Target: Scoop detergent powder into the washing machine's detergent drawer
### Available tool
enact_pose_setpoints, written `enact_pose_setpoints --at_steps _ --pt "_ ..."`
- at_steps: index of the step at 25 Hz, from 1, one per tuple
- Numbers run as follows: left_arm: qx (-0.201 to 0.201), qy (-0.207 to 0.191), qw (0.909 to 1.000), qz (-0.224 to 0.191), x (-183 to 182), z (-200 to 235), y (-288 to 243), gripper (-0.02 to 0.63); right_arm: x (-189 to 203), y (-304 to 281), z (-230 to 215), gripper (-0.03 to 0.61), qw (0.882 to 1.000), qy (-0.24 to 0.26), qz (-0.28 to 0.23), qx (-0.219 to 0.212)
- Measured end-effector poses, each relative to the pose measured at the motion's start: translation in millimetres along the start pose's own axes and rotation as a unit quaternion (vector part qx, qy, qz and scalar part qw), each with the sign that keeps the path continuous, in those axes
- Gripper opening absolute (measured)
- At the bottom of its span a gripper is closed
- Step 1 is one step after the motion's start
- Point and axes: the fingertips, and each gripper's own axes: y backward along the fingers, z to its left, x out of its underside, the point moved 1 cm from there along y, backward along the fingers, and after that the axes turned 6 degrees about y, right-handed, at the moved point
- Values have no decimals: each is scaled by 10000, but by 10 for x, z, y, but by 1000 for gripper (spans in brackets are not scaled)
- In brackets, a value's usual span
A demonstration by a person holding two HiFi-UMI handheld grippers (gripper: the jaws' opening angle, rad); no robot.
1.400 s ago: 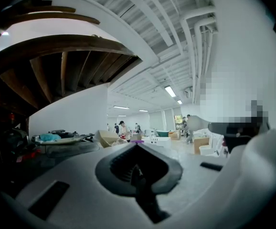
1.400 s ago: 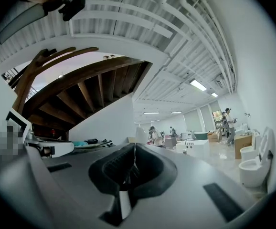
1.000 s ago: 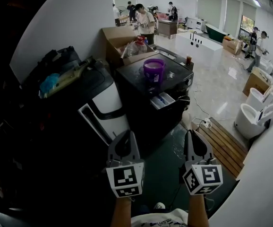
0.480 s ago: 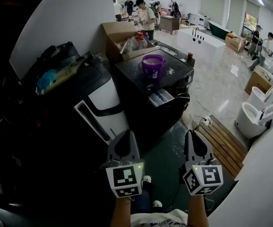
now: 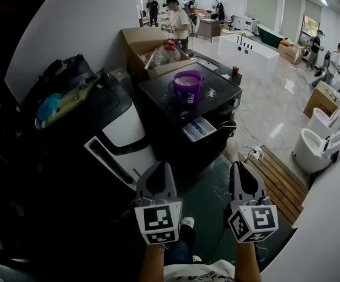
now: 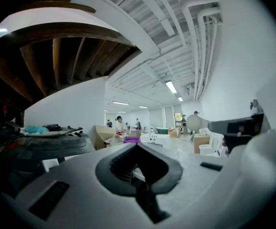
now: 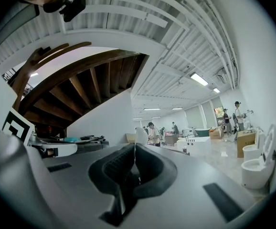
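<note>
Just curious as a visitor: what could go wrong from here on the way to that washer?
The open drawer juts from the washer and could get bumped. The purple bucket on top might tip under a clumsy reach. A power strip lies on the floor nearby: a trip risk.

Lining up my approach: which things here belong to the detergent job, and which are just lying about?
For the job: washing machine, its open detergent drawer, purple tub on top (probably the powder), left gripper, right gripper, both shut, empty.

Lying about: cardboard box, clutter on the neighbouring washer, power strip on the floor, toilets.
</note>
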Motion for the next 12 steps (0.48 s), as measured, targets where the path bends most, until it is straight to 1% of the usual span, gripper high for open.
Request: enact_pose_setpoints --at_steps 6,12 --pt "67 -19 10000 -8 -81 183 -594 2 -22 -592 -90 20 10000 25 -28 41" --pt "167 -6 9998 -99 -261 391 -1241 2 -118 -1256 -183 20 9998 38 -108 133"
